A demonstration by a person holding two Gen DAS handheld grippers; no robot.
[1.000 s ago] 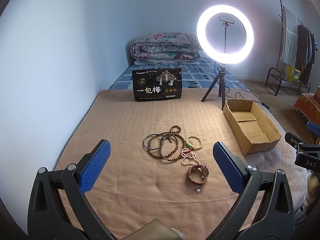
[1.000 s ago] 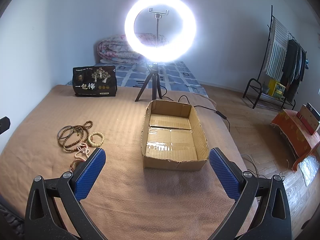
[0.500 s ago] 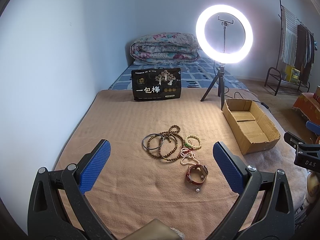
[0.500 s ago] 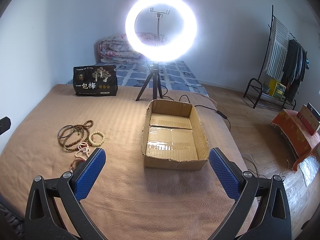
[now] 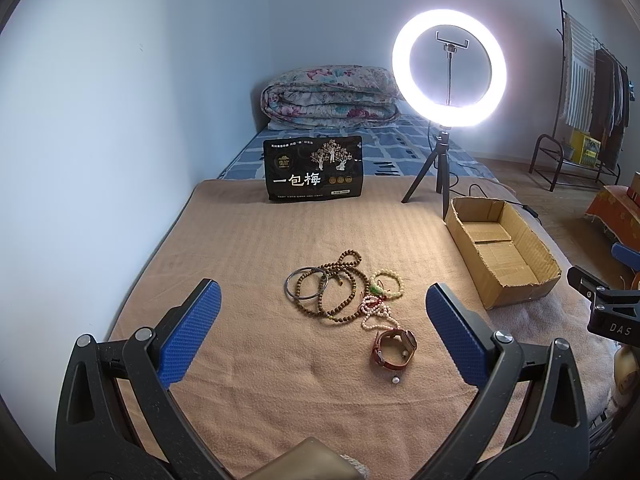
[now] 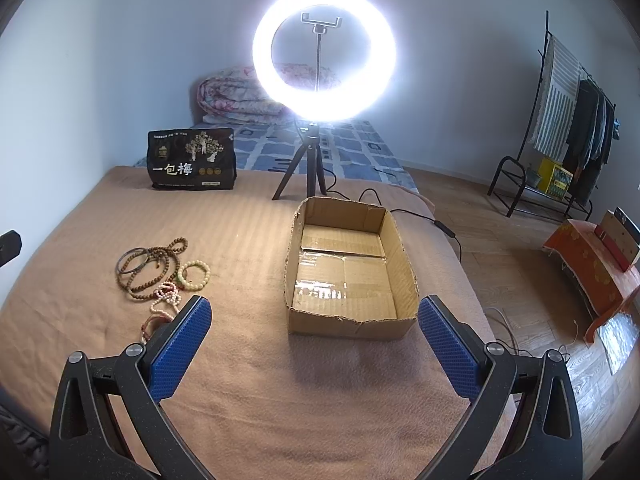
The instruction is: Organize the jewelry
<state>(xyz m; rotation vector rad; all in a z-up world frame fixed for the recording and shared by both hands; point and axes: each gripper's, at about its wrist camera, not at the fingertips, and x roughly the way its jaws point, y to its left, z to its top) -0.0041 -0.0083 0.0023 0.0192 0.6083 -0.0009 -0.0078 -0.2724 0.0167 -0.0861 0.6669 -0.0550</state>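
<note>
A heap of jewelry lies on the tan blanket (image 5: 248,248): a brown bead necklace (image 5: 340,294), a dark metal bangle (image 5: 306,284), a pale bead bracelet (image 5: 388,283), a pink-white bead strand (image 5: 376,312), a red leather watch (image 5: 394,350) and a loose pearl (image 5: 395,380). My left gripper (image 5: 320,330) hovers open just short of the heap, holding nothing. An open cardboard box (image 6: 348,272) sits to the right, with nothing visible inside. My right gripper (image 6: 312,346) stands open in front of the box, empty. The heap (image 6: 160,270) appears left of it.
A lit ring light on a tripod (image 5: 448,76) stands behind the box, its cable trailing right. A black snack bag (image 5: 314,170) stands at the blanket's far edge. A rolled quilt (image 5: 330,96) lies behind. A clothes rack (image 6: 560,120) and red box (image 6: 592,268) are on the floor at right.
Both views have shifted very slightly; the right gripper's view has drifted a little left. Both grippers stay open and the jewelry has not moved.
</note>
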